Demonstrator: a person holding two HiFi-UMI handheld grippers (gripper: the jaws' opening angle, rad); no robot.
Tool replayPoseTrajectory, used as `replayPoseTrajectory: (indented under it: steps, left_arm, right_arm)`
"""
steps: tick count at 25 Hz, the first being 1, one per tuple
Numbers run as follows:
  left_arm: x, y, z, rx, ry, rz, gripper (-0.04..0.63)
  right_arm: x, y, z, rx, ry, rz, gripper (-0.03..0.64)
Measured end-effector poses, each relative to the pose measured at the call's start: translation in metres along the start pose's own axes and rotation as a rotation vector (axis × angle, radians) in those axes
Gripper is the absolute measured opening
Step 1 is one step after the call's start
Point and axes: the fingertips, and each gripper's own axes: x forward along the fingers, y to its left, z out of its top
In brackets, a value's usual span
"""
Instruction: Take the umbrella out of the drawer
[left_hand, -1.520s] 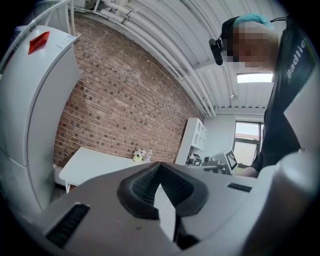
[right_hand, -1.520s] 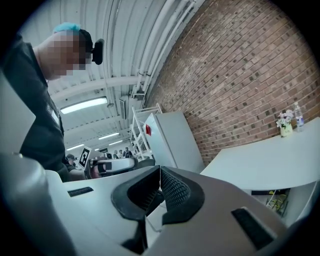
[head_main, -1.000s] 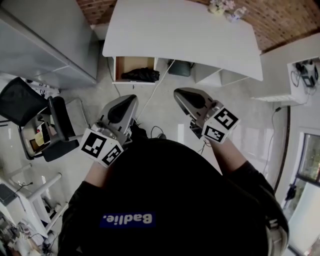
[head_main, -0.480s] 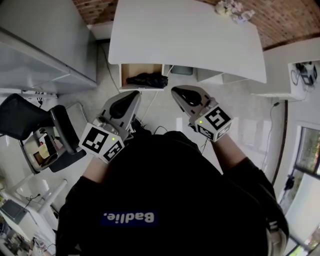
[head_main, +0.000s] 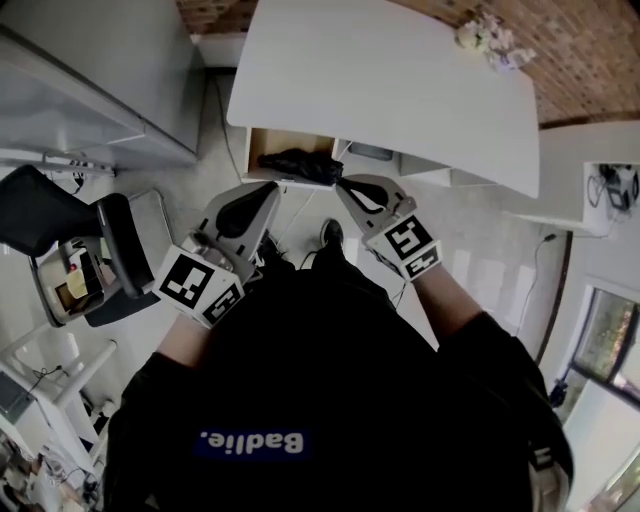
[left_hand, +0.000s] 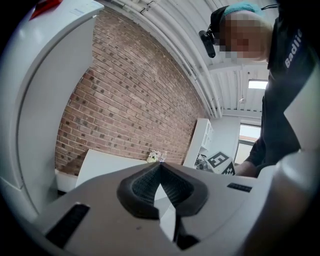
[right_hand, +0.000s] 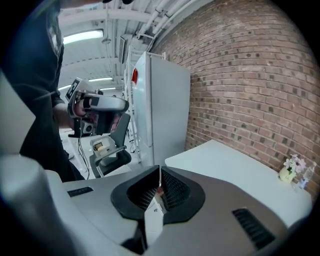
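Umbrella (head_main: 300, 165) is seen in the open drawer (head_main: 262, 140) under the counter (head_main: 390, 80) edge. Left gripper (head_main: 270, 192) and right gripper (head_main: 345, 186), both closed, are held just before it. Chair (head_main: 110, 250) at left.

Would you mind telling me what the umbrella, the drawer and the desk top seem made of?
The umbrella looks like soft black fabric, crumpled and matte. The drawer looks like bare tan wood or board inside, by its colour. The desk top is smooth matte white, probably laminate.
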Motion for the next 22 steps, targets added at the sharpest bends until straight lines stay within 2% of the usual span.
replayPoseTrajectory:
  steps: [13,17,22]
  left_arm:
    - [0.013,0.012,-0.001,-0.010,-0.042,0.203,-0.002]
    - [0.013,0.013,0.001,-0.039,-0.107,0.234,-0.002]
    - [0.007,0.022,-0.014,-0.078,-0.074,0.291,-0.002]
  right_arm:
    - [0.065,-0.037,-0.080,-0.209,0.193,0.083,0.032]
    - [0.087,-0.042,-0.098,-0.320,0.253,0.100,0.032]
    - [0.114,-0.047,-0.132,-0.374,0.354,0.108,0.031]
